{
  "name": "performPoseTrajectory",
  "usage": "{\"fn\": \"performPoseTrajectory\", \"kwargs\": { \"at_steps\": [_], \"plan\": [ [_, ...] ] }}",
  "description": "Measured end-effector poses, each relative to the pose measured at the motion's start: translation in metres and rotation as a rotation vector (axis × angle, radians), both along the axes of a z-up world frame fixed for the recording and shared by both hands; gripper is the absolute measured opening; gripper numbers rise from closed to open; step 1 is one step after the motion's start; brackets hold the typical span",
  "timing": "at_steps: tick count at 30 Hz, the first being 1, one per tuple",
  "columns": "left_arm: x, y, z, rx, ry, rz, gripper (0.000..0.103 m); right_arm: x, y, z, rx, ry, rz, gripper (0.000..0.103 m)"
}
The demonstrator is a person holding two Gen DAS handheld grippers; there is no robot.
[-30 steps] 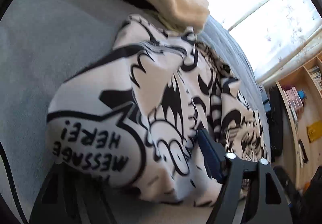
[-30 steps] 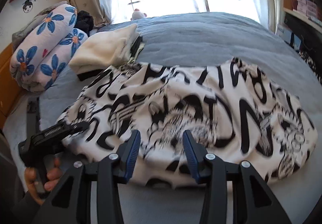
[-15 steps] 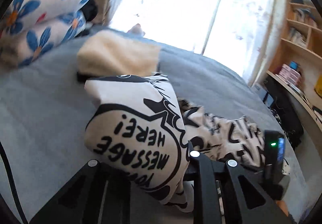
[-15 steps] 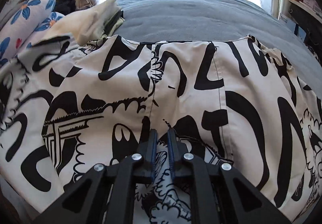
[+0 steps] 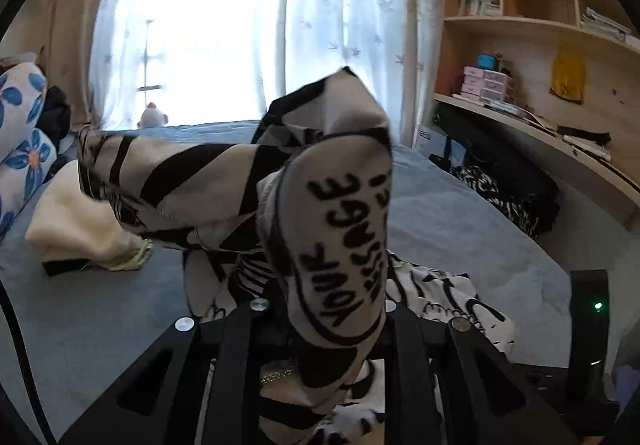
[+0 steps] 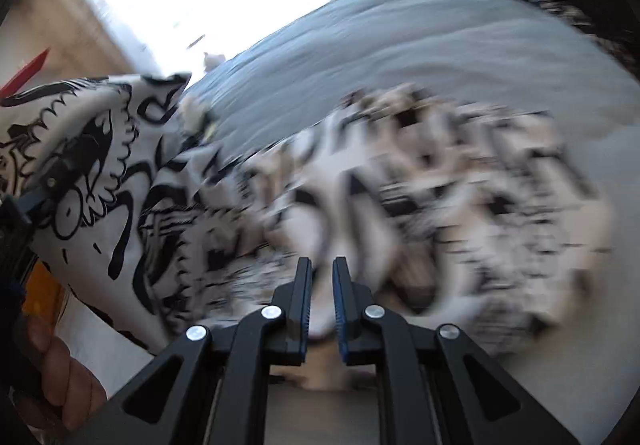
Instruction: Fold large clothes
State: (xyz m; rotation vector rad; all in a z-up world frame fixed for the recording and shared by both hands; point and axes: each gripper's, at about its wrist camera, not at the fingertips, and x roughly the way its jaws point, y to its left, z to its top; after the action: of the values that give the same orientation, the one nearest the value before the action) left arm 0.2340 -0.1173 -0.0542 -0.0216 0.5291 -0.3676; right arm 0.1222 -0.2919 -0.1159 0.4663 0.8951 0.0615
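The garment is a large white piece with black cartoon print and a "YOUR MESSAGE HERE" bubble. In the left wrist view it is raised off the grey bed, and my left gripper is shut on a bunched fold that hides its fingertips. The right wrist view is motion-blurred. In it my right gripper is shut on the garment, with pale cloth pinched between the narrow pads. At that view's left edge a hand holds the left gripper, which has cloth draped over it.
A folded cream garment lies on the bed's left side beside blue-flowered pillows. A small toy sits by the curtained window. A desk and bookshelves line the right, with dark patterned cloth below.
Both grippers went from open to shut on the garment. The left one rose and rolled, lifting the bubble-print part off the bed. The right one swung sideways with its hold, blurring its view.
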Motion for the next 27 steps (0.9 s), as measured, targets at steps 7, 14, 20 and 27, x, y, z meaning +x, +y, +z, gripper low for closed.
{"fn": "performPoseTrajectory", "kwargs": {
  "at_steps": [7, 14, 20, 27],
  "plan": [
    [-0.004, -0.143, -0.059, 0.109, 0.109, -0.239, 0.016, -0.047, -0.108, -0.003, -0.016, 0.017, -0.274, 0.011],
    [-0.003, -0.195, -0.145, 0.334, 0.214, -0.267, 0.017, -0.061, -0.137, -0.032, 0.028, 0.103, -0.334, 0.011],
    [-0.008, -0.169, -0.125, 0.281, 0.314, -0.303, 0.028, -0.051, -0.134, -0.039, 0.035, 0.106, -0.304, 0.011],
    [-0.007, -0.130, -0.091, 0.096, 0.484, -0.362, 0.096, -0.048, -0.117, -0.010, -0.007, 0.045, -0.236, 0.033]
  ]
}}
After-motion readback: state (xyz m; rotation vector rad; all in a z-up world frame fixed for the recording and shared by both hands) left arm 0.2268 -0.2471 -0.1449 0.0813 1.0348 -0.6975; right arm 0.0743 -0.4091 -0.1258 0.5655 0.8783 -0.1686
